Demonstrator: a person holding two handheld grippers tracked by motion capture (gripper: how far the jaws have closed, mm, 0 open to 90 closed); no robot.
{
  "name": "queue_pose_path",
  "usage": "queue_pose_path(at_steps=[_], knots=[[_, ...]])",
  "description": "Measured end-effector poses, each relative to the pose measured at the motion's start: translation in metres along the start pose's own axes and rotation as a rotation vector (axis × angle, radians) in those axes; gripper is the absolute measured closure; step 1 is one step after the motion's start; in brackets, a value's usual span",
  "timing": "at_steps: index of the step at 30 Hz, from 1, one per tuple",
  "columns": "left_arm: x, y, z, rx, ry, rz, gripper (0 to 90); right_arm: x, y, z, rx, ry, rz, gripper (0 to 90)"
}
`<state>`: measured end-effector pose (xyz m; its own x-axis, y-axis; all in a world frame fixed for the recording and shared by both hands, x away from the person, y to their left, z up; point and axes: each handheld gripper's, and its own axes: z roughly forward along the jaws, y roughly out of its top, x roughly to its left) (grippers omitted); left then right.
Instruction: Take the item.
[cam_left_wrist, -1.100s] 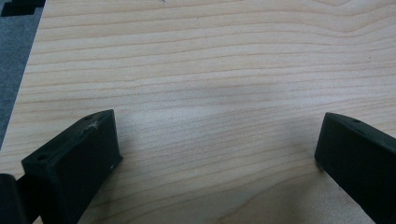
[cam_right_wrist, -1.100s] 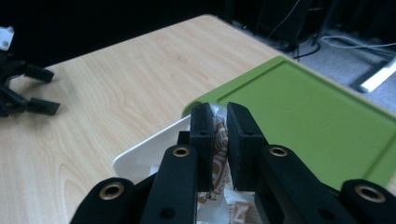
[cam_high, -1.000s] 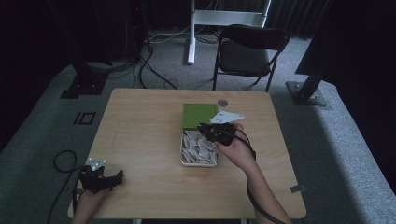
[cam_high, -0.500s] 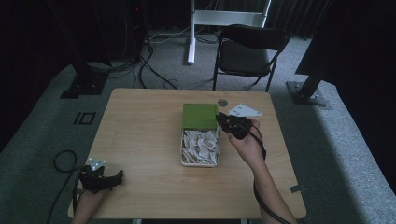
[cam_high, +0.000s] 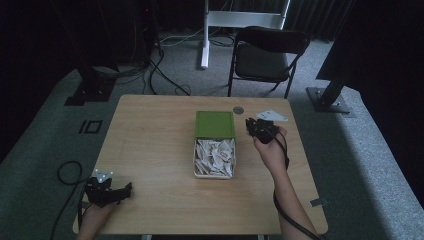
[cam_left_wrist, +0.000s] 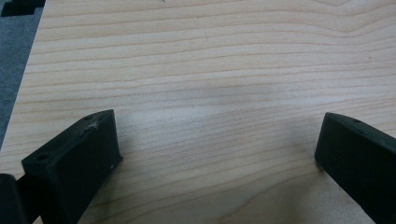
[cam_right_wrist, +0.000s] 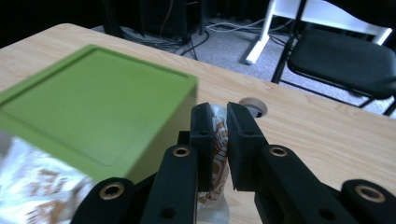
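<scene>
a wooden tabletop (cam_high: 150, 145) carries a box (cam_high: 214, 157) of white-and-brown packets near its middle, with a green lid (cam_high: 215, 124) covering the far part of the box and the near part left open. the packets (cam_high: 215, 156) lie heaped in the open part.

the right gripper (cam_high: 260, 129) is held by the person's right hand (cam_high: 271, 152) just to the right of the green lid, toward the far right corner of the tabletop. in the right gripper view its fingers (cam_right_wrist: 207, 140) stand nearly together, pinching a small packet (cam_right_wrist: 218, 154) printed in white and brown between them; the packet hangs down between the pads, beside the corner of the green lid (cam_right_wrist: 93, 112). a round grommet hole (cam_right_wrist: 252, 105) in the tabletop sits just beyond the fingertips; in the high view the same hole (cam_high: 238, 109) lies near the far edge, with the gripper's grey plate (cam_high: 272, 116) to its right.

the left gripper (cam_high: 106, 189) rests at the near left corner of the tabletop, well apart from the box, with the person's left hand (cam_high: 95, 220) behind it at the near edge. in the left gripper view its fingers (cam_left_wrist: 74, 154) are spread wide with nothing but bare wood between them, and the tips sit low against the tabletop.

a black folding chair (cam_high: 267, 52) stands on the grey carpet beyond the far edge, and cables (cam_high: 160, 65) trail across the floor beyond the far left corner.
</scene>
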<state>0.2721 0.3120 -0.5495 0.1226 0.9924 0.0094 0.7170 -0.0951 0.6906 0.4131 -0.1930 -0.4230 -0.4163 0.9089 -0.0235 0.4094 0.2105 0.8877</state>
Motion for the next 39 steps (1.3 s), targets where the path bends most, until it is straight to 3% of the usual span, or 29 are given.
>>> queue_pose_path(at_steps=[3, 8, 15, 20, 31, 39], knots=[[0.000, 0.000, 0.000, 0.000, 0.000, 0.000, 0.7, -0.007, -0.004, 0.008, 0.011, -0.016, 0.017, 81.6], [0.000, 0.000, 0.000, 0.000, 0.000, 0.000, 0.7, -0.017, -0.009, 0.021, 0.037, -0.039, -0.001, 81.5], [0.000, 0.000, 0.000, 0.000, 0.000, 0.000, 0.7, -0.032, -0.017, 0.040, 0.031, -0.060, 0.032, 81.4], [0.000, 0.000, 0.000, 0.000, 0.000, 0.000, 0.7, -0.040, -0.030, 0.055, 0.061, -0.077, 0.037, 81.4], [0.000, 0.000, 0.000, 0.000, 0.000, 0.000, 0.7, -0.046, -0.057, 0.083, 0.145, -0.088, 0.046, 81.5], [0.000, 0.000, 0.000, 0.000, 0.000, 0.000, 0.7, -0.043, -0.069, 0.099, 0.182, -0.063, 0.078, 81.4]])
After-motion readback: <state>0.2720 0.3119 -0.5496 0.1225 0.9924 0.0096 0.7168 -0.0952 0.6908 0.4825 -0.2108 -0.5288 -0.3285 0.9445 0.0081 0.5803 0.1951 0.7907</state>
